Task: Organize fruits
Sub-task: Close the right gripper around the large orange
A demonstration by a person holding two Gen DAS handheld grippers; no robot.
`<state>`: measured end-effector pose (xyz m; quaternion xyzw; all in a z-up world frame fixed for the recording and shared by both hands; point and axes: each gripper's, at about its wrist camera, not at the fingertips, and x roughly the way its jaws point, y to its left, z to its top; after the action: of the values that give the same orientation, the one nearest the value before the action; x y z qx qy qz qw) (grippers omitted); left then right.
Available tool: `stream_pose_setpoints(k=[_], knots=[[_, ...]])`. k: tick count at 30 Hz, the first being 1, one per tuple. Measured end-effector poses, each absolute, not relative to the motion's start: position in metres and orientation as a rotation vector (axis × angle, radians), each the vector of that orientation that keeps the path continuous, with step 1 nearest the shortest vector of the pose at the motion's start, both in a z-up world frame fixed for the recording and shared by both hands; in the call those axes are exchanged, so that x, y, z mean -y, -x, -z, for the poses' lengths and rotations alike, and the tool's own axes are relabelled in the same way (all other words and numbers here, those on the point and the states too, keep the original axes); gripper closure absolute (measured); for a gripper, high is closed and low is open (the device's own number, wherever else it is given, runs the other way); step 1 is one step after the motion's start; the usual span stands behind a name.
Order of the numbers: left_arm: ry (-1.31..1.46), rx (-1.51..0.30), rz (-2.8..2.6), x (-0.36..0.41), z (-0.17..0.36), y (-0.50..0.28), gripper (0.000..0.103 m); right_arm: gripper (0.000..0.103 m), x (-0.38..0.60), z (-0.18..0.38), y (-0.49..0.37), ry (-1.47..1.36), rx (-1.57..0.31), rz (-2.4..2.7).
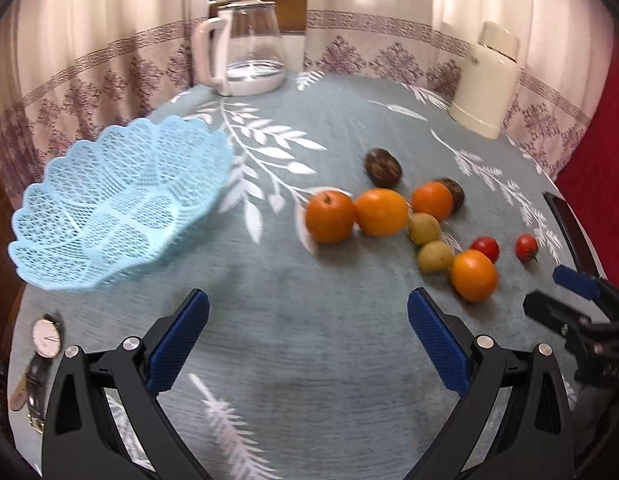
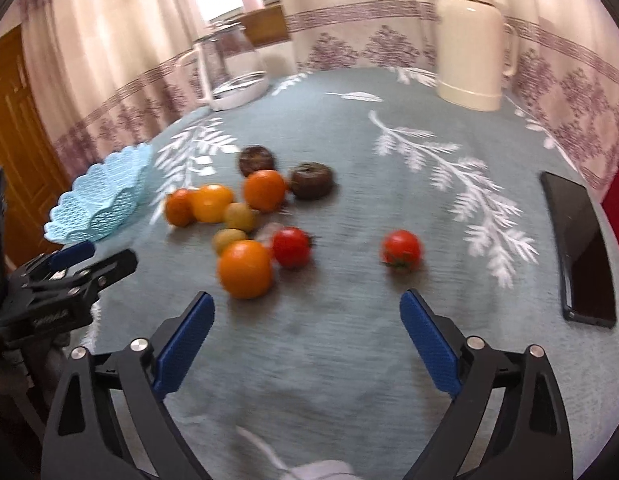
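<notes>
My 2 wrist cameras sit low over the bench [image 1: 309, 340], facing the curtains. The left looks from nearer the basket [image 1: 117, 204], the right from nearer the phone [image 2: 581, 248]. Both share the fruit [image 2: 245, 268].

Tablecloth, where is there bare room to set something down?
Bare cloth lies between the basket and the oranges, and between the lone tomato and phone. The fruit cluster is crowded.
</notes>
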<state>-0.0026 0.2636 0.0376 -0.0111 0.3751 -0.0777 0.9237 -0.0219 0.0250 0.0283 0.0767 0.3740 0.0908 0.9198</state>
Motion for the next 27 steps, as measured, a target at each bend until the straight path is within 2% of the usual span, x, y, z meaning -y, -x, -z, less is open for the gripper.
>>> stream_pose_setpoints(k=[11, 20, 23, 27], knots=[[0.036, -0.730, 0.118, -0.285, -0.052, 0.005, 0.003, 0.040, -0.065, -0.029, 0.004, -0.158, -0.795, -0.291], [0.030, -0.731, 0.115, -0.284, -0.050, 0.003, 0.003, 0.054, -0.065, -0.022, -0.015, -0.155, -0.830, -0.249], [0.025, -0.733, 0.116, -0.283, -0.049, 0.001, 0.003, 0.054, -0.064, -0.015, -0.019, -0.155, -0.850, -0.247], [0.026, -0.740, 0.115, -0.280, -0.046, -0.001, 0.003, 0.064, -0.063, -0.013, -0.021, -0.158, -0.857, -0.238]])
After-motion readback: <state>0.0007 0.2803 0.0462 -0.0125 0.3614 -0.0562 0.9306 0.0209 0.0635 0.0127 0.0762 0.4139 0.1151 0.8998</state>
